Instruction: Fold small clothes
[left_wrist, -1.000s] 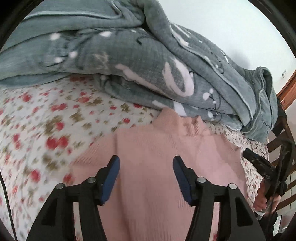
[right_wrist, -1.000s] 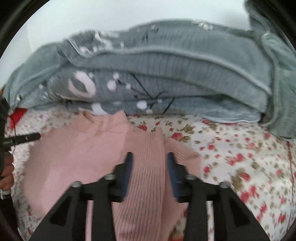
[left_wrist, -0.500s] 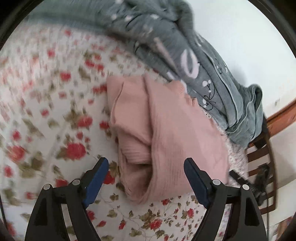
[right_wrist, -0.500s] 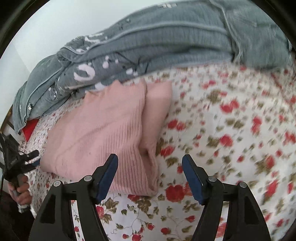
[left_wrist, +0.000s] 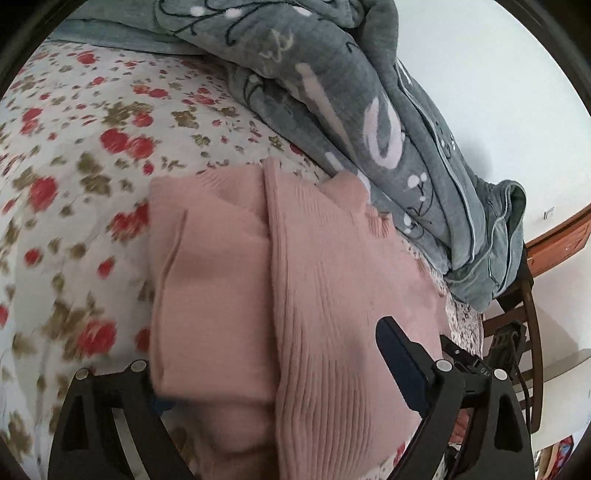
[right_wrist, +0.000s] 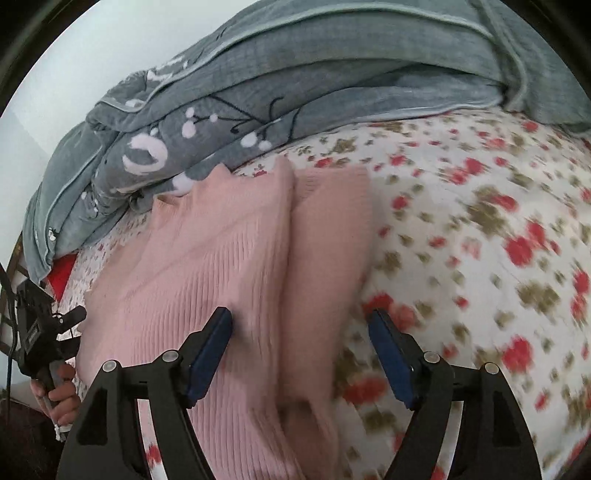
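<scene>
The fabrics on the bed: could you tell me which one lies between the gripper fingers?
The pink knit sweater. It is plain ribbed pink, folded lengthwise on the floral sheet, while the grey patterned blanket lies bunched behind it, beyond the fingers.

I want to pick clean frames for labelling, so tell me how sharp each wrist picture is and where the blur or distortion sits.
Left wrist view: the pink sweater reads fairly sharp, the floral bedsheet smears at the left edge, and fisheye bends the grey blanket. Right wrist view: the sheet is streaked with motion blur on the right, the sweater's ribbing stays readable, and a dark lens rim cuts the corners. Lighting is soft daylight, no glare.
</scene>
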